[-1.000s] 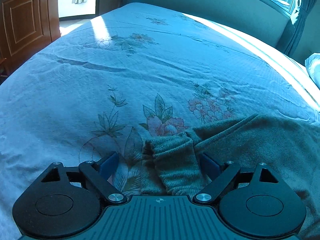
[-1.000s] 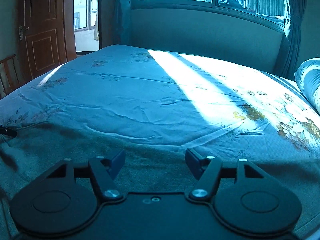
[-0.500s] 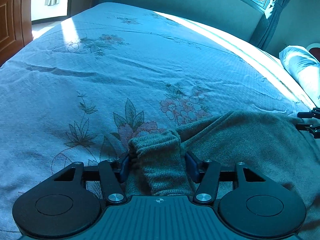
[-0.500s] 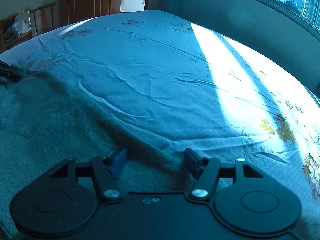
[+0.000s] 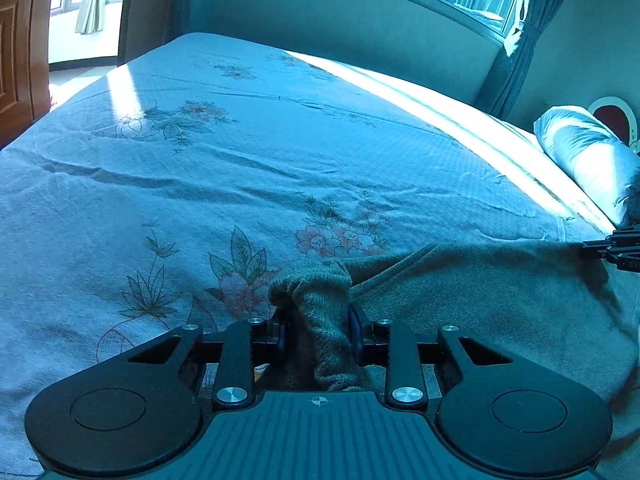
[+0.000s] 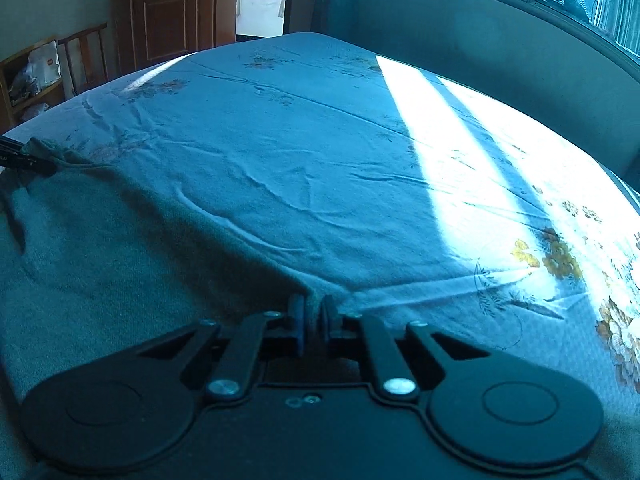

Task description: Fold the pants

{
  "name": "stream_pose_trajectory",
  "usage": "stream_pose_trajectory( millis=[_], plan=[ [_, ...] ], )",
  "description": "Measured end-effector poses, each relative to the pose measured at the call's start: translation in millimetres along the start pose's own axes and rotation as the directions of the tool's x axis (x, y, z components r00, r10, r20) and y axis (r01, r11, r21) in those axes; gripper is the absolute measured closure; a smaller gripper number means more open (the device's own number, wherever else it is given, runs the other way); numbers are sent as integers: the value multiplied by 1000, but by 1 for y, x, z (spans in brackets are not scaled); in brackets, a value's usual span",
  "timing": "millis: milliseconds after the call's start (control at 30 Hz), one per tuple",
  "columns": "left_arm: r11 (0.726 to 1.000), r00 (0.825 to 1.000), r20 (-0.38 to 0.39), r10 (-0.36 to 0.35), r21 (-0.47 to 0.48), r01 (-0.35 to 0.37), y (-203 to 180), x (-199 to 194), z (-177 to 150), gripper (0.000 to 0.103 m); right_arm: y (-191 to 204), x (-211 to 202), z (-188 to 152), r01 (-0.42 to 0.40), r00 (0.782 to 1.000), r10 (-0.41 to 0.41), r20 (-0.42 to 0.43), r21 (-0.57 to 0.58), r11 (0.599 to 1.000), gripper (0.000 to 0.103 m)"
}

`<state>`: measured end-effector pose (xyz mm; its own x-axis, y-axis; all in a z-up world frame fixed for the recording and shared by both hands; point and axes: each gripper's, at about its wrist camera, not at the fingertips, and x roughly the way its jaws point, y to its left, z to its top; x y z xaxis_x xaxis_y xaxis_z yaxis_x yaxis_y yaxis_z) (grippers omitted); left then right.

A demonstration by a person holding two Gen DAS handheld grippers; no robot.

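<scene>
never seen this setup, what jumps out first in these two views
The left gripper is clamped on a bunched knit end of the grey-green pants at the bed's near edge. The right gripper pinches the pants' far edge. Behind them, a bright sunlight band crosses the floral bedsheet.

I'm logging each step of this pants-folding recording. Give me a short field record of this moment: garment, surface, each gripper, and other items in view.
garment: grey-green knit pants, lying spread on the bed
surface: bed sheet, pale blue with a floral print, sun stripe across it
left gripper: shut on a bunched cuff of the pants
right gripper: shut on the pants' edge
other items: pillow at right; wooden door beyond the bed
</scene>
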<state>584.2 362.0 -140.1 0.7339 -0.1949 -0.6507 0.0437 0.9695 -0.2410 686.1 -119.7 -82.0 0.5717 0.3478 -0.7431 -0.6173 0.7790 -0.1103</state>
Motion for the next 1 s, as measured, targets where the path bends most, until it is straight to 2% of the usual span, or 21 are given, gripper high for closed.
stream_pose_trajectory(
  millis=[200, 367, 433, 500, 533, 567, 633, 667, 700, 733, 800, 833, 933, 1000],
  plan=[
    [998, 992, 110, -60, 40, 56, -7, -41, 7, 74, 9, -58, -5, 0, 998, -1, 68, 9, 1000, 103],
    [981, 964, 224, -142, 163, 106, -12, -89, -9, 74, 39, -112, -29, 13, 993, -6, 118, -58, 998, 103],
    [976, 951, 254, -176, 174, 134, -11, -108, -21, 74, 55, -130, -42, 14, 992, -3, 126, -86, 996, 103],
    [973, 945, 267, -186, 184, 140, -10, -123, -35, 70, 71, -148, -59, 18, 991, -4, 135, -103, 995, 103],
    [974, 944, 272, -186, 179, 140, -9, -130, -42, 65, 78, -153, -65, 26, 991, -10, 136, -120, 992, 103],
    [976, 946, 272, -178, 172, 134, -8, -139, -51, 59, 89, -159, -74, 35, 991, -16, 129, -149, 988, 103],
    [980, 949, 266, -166, 155, 128, -6, -151, -68, 54, 109, -164, -92, 53, 992, -29, 120, -201, 978, 101],
    [983, 953, 262, -152, 135, 120, -5, -158, -77, 46, 117, -167, -101, 62, 992, -37, 117, -215, 975, 101],
    [987, 957, 254, -138, 117, 111, -4, -162, -86, 43, 123, -169, -109, 71, 992, -46, 118, -217, 974, 101],
    [990, 965, 234, -118, 98, 97, -4, -166, -97, 39, 130, -175, -118, 76, 991, -52, 121, -209, 975, 95],
    [995, 977, 197, -79, 71, 66, -6, -171, -116, 27, 134, -185, -131, 80, 989, -60, 138, -145, 986, 94],
    [997, 984, 171, -43, 69, 32, -8, -175, -129, 17, 134, -190, -136, 80, 987, -65, 149, -100, 992, 94],
    [993, 990, 106, 94, 55, -100, -11, -183, -159, 14, 134, -207, -152, 86, 977, -90, 192, 29, 996, 94],
    [987, 985, 73, 158, -22, -157, -4, -194, -175, 14, 134, -215, -162, 96, 973, -111, 203, 83, 992, 94]
  ],
)
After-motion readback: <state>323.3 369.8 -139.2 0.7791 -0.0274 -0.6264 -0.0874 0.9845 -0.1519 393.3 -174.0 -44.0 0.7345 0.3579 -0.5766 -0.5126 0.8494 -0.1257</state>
